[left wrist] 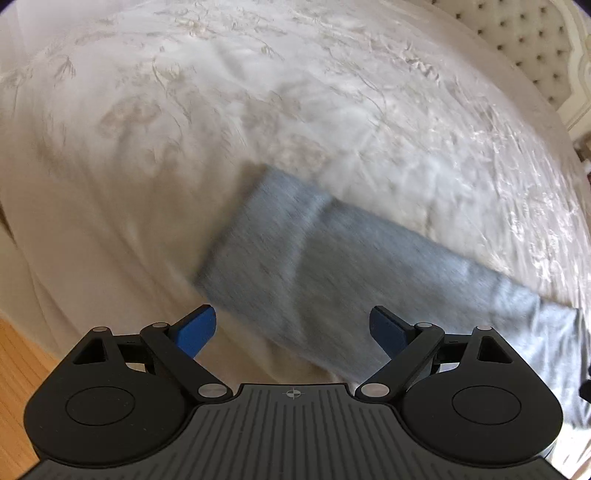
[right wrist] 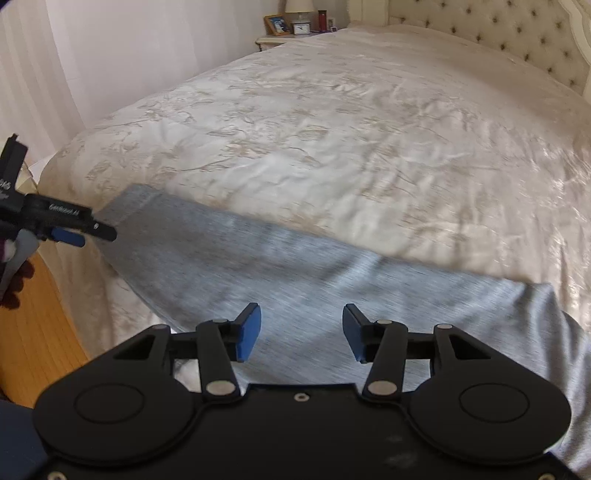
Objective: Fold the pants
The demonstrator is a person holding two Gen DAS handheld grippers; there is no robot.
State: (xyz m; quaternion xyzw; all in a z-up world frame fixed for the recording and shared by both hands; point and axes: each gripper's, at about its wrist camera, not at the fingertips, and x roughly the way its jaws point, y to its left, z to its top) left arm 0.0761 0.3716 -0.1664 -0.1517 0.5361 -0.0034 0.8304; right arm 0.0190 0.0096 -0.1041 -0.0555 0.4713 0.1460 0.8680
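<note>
Grey pants (left wrist: 332,266) lie flat as a long folded strip along the near edge of a bed, blurred by motion. In the left wrist view my left gripper (left wrist: 291,328) hovers above their left end, jaws wide open with nothing between the blue pads (left wrist: 197,326). In the right wrist view the pants (right wrist: 295,280) run from upper left to lower right. My right gripper (right wrist: 301,332) hangs over their middle, jaws apart and empty. The left gripper (right wrist: 74,230) shows at the far left beside the pants' end, held by a hand.
The bed carries a cream embroidered bedspread (right wrist: 351,129) and a tufted headboard (right wrist: 517,33). A nightstand (right wrist: 291,26) with a clock, photo frame and lamp stands at the back. Wooden floor (right wrist: 33,332) lies to the left of the bed.
</note>
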